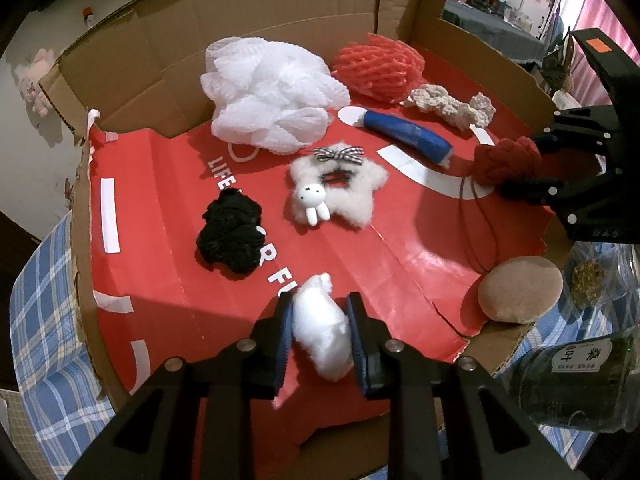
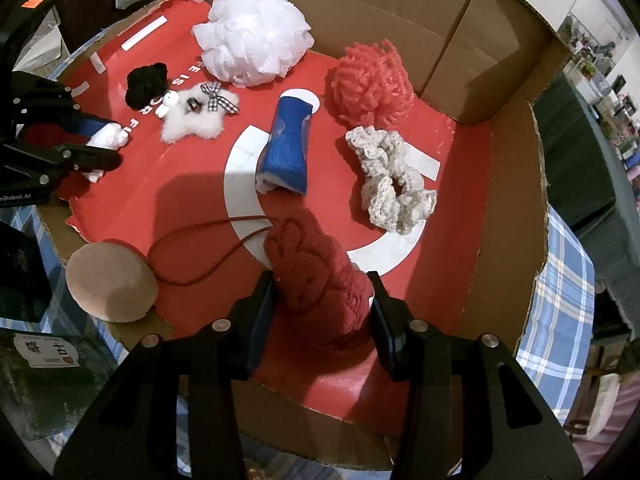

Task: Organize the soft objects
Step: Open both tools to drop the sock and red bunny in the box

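Now both tongs are loaded — left tongs (image 1: 320,320) pinching the cotton (image 1: 320,328) near the tray's (image 1: 132,32) front, right tongs (image 2: 322,300) clamping the red knit (image 2: 316,272). Next, probably, each needs a clear setting-down spot.

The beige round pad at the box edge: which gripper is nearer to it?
Right. The right gripper, holding a red knitted piece, is close beside the beige round pad; the left gripper is farther.
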A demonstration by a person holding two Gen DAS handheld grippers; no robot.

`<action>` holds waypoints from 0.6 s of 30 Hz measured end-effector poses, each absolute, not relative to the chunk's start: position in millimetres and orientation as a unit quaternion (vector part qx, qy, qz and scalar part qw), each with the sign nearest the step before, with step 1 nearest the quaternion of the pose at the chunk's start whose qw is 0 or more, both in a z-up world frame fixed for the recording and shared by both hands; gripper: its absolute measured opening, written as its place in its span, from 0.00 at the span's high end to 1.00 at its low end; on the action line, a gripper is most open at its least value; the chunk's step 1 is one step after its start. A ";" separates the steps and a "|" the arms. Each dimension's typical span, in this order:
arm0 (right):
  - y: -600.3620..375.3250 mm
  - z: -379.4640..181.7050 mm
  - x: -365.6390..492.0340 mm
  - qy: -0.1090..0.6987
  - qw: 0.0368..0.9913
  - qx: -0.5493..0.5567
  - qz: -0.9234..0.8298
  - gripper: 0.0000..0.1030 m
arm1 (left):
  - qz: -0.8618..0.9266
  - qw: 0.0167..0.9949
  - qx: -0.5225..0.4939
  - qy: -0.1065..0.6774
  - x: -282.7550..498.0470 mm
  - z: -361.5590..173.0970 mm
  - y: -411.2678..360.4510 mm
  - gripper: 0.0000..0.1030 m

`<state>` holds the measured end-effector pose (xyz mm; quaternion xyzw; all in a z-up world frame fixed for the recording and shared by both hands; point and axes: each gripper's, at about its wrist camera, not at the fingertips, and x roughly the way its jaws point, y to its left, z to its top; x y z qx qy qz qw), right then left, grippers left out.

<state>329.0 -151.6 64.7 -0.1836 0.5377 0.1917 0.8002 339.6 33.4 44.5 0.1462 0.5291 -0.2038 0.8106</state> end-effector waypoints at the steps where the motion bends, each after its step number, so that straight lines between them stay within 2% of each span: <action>1: -151.6 64.3 330.1 0.538 0.800 -0.183 0.192 0.59 | -0.204 0.811 0.146 0.529 339.9 44.7 33.6 0.74; 4: -151.8 64.3 332.5 0.540 0.799 -0.179 0.195 0.58 | -0.204 0.811 0.144 0.530 340.5 45.2 34.5 0.73; 6: -151.9 63.8 334.4 0.541 0.798 -0.177 0.197 0.56 | -0.204 0.811 0.144 0.530 340.0 45.8 35.5 0.69; 9: -151.9 64.2 335.4 0.543 0.796 -0.175 0.202 0.52 | -0.206 0.811 0.138 0.530 340.5 46.6 37.1 0.67; 18: -152.5 76.4 331.6 0.540 0.801 -0.166 0.198 0.47 | -0.203 0.815 0.124 0.528 339.3 50.9 43.4 0.50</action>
